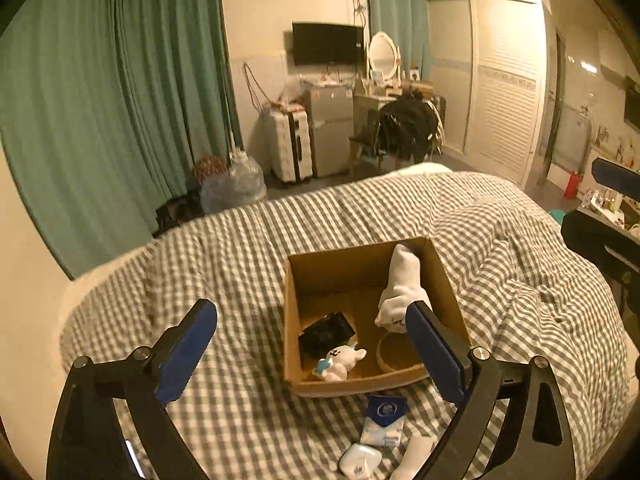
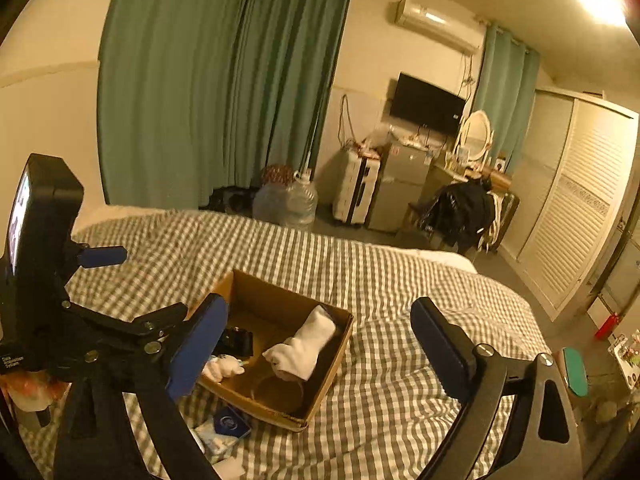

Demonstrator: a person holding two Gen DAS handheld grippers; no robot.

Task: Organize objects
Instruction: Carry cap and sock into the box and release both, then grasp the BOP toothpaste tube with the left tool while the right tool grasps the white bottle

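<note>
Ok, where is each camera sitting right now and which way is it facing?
Left wrist: on the left gripper, above the checked bed, looking down-forward at the cardboard box; its own blue fingers stand open, and part of the right gripper shows at the right edge.
Right wrist: on the right gripper, looking down-forward across the bed; its open fingers frame the view, and the left gripper's body shows at left.
Shared: the box, the white sock inside it, the green curtains, the TV.
</note>
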